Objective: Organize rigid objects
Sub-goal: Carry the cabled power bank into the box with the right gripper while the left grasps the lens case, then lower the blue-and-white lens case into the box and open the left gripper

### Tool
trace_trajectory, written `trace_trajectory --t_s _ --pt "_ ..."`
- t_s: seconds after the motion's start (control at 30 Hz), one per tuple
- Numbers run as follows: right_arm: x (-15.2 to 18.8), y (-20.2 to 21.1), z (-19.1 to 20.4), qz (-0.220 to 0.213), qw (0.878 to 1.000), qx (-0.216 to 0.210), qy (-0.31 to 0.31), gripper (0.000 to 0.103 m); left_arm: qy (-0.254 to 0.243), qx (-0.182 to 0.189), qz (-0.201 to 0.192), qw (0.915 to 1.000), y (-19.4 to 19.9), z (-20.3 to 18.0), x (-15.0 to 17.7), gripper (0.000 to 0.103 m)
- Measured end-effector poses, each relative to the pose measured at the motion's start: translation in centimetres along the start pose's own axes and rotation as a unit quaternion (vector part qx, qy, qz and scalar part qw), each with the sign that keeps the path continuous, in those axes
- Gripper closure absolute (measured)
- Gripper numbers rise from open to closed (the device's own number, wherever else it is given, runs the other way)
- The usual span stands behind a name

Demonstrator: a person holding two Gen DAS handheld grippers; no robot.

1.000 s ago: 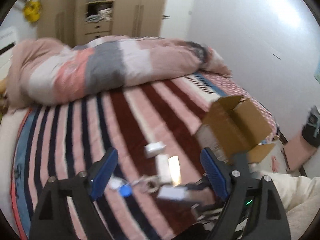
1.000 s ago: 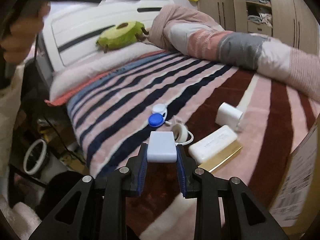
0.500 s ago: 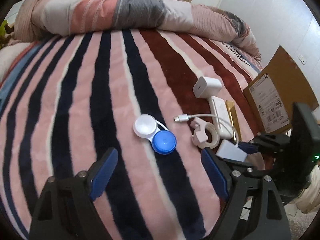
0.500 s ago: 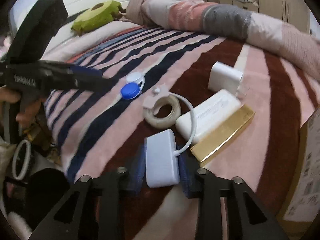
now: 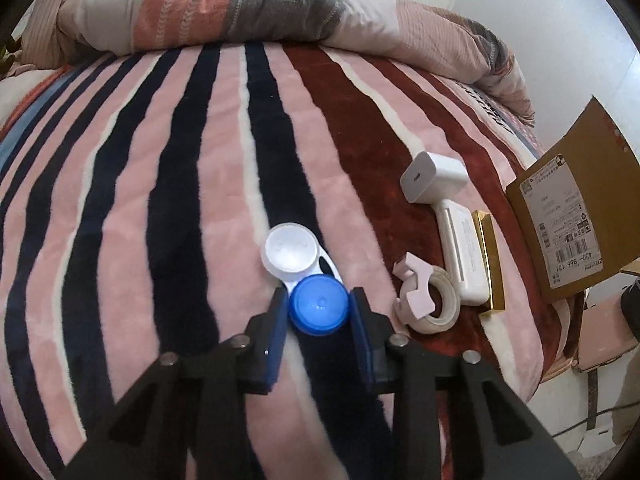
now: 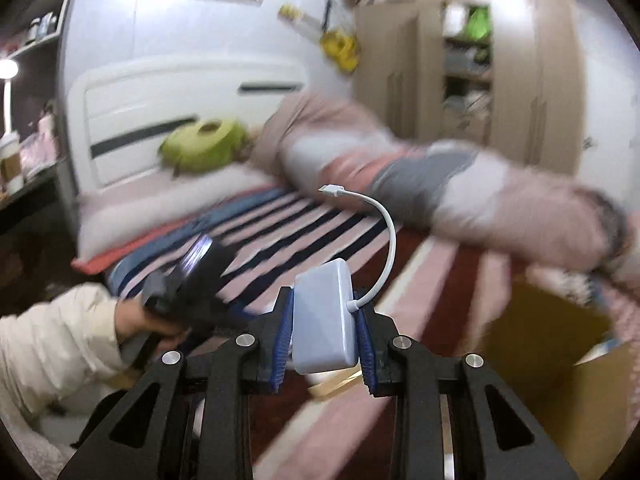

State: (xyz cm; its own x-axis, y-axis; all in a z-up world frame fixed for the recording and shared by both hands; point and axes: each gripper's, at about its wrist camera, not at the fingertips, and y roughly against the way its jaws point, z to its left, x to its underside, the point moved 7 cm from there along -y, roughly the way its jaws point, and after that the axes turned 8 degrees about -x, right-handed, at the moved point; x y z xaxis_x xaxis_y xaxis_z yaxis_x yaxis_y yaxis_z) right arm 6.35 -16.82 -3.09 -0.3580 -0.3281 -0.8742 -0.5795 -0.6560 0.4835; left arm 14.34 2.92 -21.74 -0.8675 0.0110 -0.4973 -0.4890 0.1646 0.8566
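Observation:
My left gripper (image 5: 319, 312) is shut on the blue cap of a contact lens case (image 5: 306, 272), which lies on the striped blanket; its white cup points away from me. My right gripper (image 6: 324, 320) is shut on a white adapter hub (image 6: 324, 316) with a short curled cable (image 6: 382, 236), held above the bed. The open cardboard box (image 6: 548, 344) is low right in the right wrist view, and it also shows at the bed's right edge in the left wrist view (image 5: 568, 216).
On the blanket right of the lens case lie a tape roll (image 5: 430, 304), a white power bank (image 5: 464, 252) on a gold box (image 5: 490, 260), and a white charger (image 5: 434, 176). A rolled duvet (image 5: 240, 12) lies behind. The left hand's gripper (image 6: 192, 280) shows in the right wrist view.
My left gripper went down to the lens case and closed on its blue cap. My right gripper lifted the white hub off the bed and swung up.

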Motion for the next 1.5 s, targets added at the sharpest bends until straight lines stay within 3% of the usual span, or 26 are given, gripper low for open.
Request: trace_trajectory --t_s 0.1,0.23,0.47,0.57,0.7,0.83,0.9,1.0,1.07,1.23,1.37,1.47,1.5 --pt "-0.3 3.8 -3.2 -0.004 0.996 0.084 0.015 0.078 -0.001 0.004 -0.005 1.0000 0.6 -0.3 -0.1 0.075" --pt "2.0 5.7 -7.2 0.039 0.990 0.137 -0.013 0.078 -0.016 0.002 -0.022 0.9996 2.8 -1.0 -0.9 0.075" --pt "6.8 5.3 -11.7 0.108 0.979 0.156 -0.077 0.075 -0.070 0.022 -0.051 0.9960 9.1 -5.5 -3.2 0.075" --pt "7.5 5.8 -12.1 0.106 0.979 0.154 -0.085 0.057 -0.101 0.042 -0.066 0.9918 12.1 -9.2 -4.4 0.075" --pt "6.6 6.6 -11.3 0.075 0.986 0.128 -0.082 0.055 -0.141 0.081 -0.076 0.9838 14.9 -14.8 -6.3 0.075" --pt "5.7 7.4 -9.0 0.039 0.995 0.065 -0.069 0.054 -0.198 0.117 -0.072 0.9705 16.5 -22.2 -8.4 0.075" --pt "5.3 7.7 -7.4 0.021 0.997 0.029 -0.067 0.054 -0.226 0.123 -0.068 0.9638 16.7 -25.4 -9.1 0.075" --pt "5.1 7.3 -6.1 0.015 0.998 0.016 -0.059 0.054 -0.269 0.123 -0.043 0.9542 15.7 -29.6 -9.7 0.075" --pt "5.4 7.3 -5.5 0.018 0.998 0.006 -0.057 0.054 -0.281 0.116 -0.019 0.9525 14.7 -30.9 -9.6 0.075" --pt "6.7 7.4 -5.5 0.037 0.998 -0.001 -0.058 0.054 -0.293 0.111 -0.005 0.9497 13.4 -31.6 -9.1 0.059" --pt "6.7 6.5 -5.0 0.036 0.997 -0.024 -0.061 0.054 -0.271 0.112 -0.046 0.9550 15.6 -29.3 -9.1 0.033" --pt "5.5 5.1 -3.2 0.024 0.997 -0.054 -0.049 0.054 -0.241 0.106 -0.076 0.9616 17.4 -25.9 -9.2 0.027" --pt "5.0 4.7 -2.4 0.019 0.997 -0.065 -0.041 0.054 -0.226 0.098 -0.092 0.9650 18.1 -23.9 -9.0 0.021"
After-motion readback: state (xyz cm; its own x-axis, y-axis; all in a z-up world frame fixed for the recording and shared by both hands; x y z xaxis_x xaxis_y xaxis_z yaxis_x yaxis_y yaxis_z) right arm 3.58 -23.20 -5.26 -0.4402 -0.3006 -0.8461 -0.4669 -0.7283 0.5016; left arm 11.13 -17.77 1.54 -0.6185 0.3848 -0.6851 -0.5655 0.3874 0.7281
